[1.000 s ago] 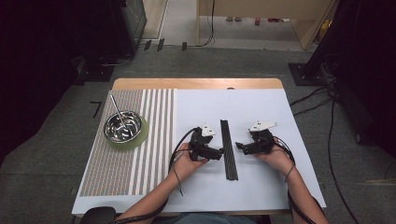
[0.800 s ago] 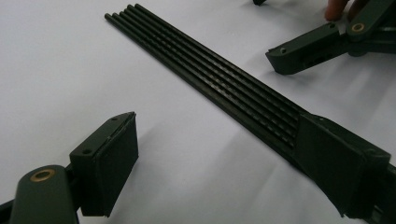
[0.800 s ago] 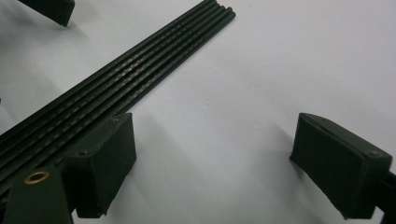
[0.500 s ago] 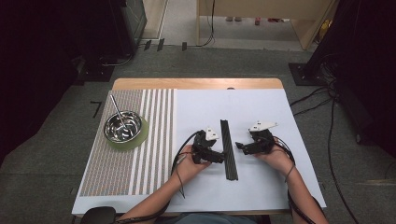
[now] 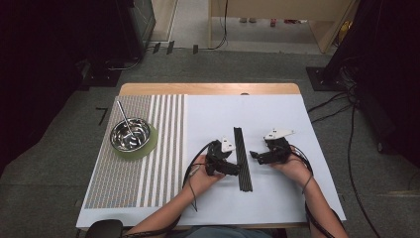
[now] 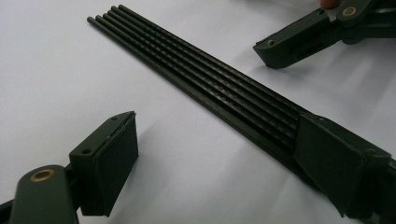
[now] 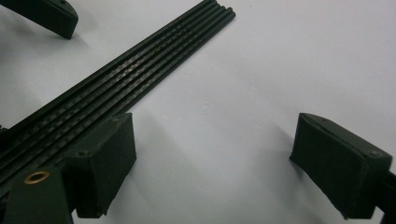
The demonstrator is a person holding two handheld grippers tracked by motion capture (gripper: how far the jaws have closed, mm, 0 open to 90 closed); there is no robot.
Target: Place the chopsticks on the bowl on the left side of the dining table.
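A flat bundle of several thin black rods (image 5: 242, 158) lies lengthwise on the white sheet (image 5: 277, 198) in the high view. My left gripper (image 5: 234, 167) is at the bundle's left side, open. In the left gripper view its right jaw rests over the near end of the rods (image 6: 224, 88), its left jaw is on bare sheet, and the gripper (image 6: 219, 154) holds nothing. My right gripper (image 5: 256, 157) stands open just right of the bundle. In the right gripper view the rods (image 7: 130, 79) run past its left jaw, and the gap of the gripper (image 7: 215, 149) spans bare sheet.
A steel bowl (image 5: 130, 134) with a metal utensil in it sits on a green disc at the table's left, on a striped mat (image 5: 143, 173). Cables trail from both grippers. The wooden table edge (image 5: 208, 89) is at the back.
My left gripper has slid a little right and nearer the person, up against the rods. The right gripper has hardly moved.
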